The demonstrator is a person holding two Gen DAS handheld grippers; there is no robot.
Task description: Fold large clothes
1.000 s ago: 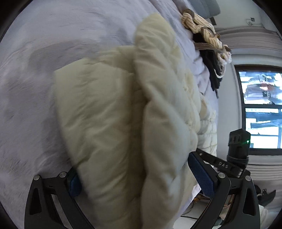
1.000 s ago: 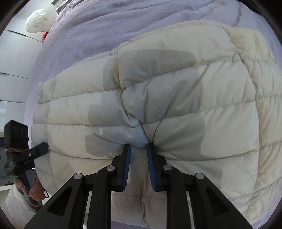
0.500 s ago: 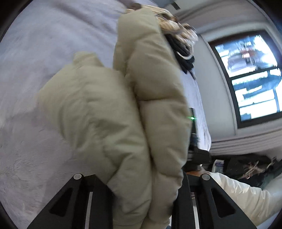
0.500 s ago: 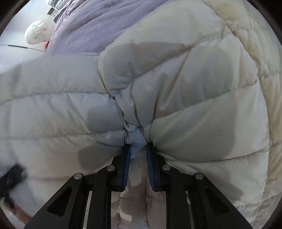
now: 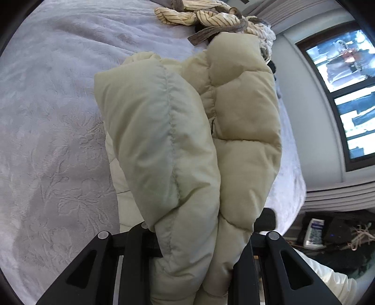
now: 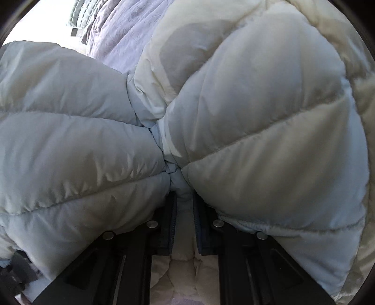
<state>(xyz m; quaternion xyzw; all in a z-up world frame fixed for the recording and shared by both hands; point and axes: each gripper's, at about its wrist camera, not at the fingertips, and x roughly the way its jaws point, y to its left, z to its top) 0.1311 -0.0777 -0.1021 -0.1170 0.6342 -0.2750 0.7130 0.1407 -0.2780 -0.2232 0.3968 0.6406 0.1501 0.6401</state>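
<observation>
Jacket fills both of my views: a cream quilted puffer, bunched and lifted off the lilac bedspread. On my left wrist view, my left gripper has its fingers pressed in on a thick double fold of the jacket, which rises from 6 o'clock toward 12 and hides the pads completely. The bedspread stretches from 7 through 11 o'clock. At 12 o'clock, just beyond the jacket's top edge, lies a heap of striped cloth with brown ties. A window sits at 2 to 3 o'clock, and some clutter I cannot make out lies at 4 o'clock.

On my right wrist view, my right gripper pinches a gathered seam of the jacket between its blue pads, set close together. Padded panels billow out to 9 and 3 o'clock, and a strip of bedspread shows at 11 o'clock.
</observation>
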